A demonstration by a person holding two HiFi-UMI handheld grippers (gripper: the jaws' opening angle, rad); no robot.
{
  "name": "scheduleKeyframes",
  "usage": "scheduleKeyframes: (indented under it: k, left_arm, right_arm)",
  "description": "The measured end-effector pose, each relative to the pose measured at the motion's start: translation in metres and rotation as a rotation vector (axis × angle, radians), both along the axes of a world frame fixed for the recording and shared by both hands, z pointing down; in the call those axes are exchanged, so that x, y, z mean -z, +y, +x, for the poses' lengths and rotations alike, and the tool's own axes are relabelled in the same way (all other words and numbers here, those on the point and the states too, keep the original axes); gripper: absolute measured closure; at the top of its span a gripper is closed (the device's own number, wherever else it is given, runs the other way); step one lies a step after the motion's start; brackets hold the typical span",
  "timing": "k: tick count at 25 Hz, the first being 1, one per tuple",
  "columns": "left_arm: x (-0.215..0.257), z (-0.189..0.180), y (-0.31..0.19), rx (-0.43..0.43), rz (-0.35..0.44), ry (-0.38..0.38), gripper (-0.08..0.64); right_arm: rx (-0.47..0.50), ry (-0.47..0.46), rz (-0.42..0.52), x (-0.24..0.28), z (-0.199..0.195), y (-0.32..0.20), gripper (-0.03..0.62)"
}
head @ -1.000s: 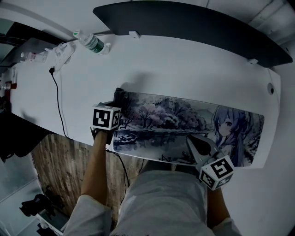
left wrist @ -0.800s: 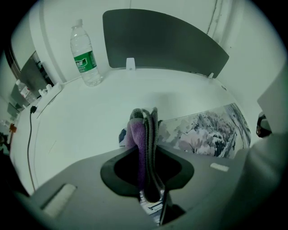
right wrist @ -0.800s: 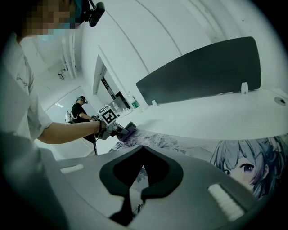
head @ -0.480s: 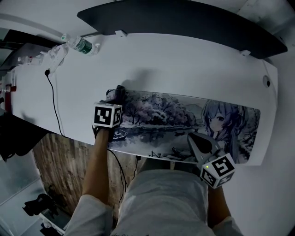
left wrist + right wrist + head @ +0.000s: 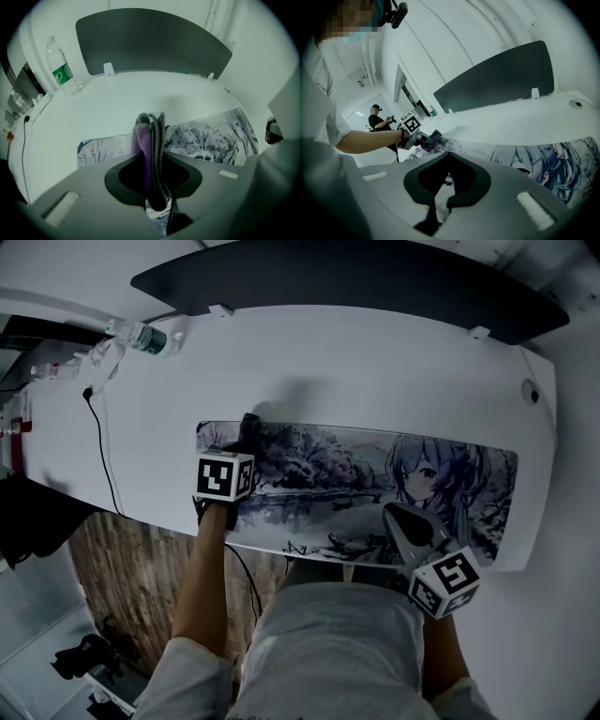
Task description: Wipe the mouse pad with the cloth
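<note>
The mouse pad (image 5: 356, 486), a long strip printed with a wintry landscape and an anime girl, lies flat across mid-frame on the white tabletop (image 5: 375, 371). The cloth (image 5: 142, 146) (purple and grey, folded) stands upright, pinched in the left gripper (image 5: 247, 432) at the pad's left end.

The pictures were dim and blue-grey, with fisheye bending and dark corners in both gripper views. A soft shadow lay on the long white bench (image 5: 375, 362) beyond the left tool (image 5: 247, 426).

left hand-held gripper (image 5: 151, 123): jaws clamped on cloth (image 5: 140, 146), forearm stretched forward; right hand-held gripper (image 5: 437, 202): jaws together, empty
</note>
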State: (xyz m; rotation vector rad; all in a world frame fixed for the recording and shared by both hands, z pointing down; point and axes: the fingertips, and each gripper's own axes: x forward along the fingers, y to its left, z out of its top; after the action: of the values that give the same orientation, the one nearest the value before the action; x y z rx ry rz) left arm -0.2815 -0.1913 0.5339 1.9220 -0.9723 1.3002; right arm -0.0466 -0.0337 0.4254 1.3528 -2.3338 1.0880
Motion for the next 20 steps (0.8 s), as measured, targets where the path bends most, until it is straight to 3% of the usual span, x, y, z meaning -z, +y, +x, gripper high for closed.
scheduleKeyframes:
  k: [20]
  left_arm:
    - [-0.001, 0.089, 0.031, -0.028, -0.027, -0.003, 0.454]
  right_arm:
    - [-0.034, -0.034, -0.002, -0.003, 0.079, 0.024, 0.586]
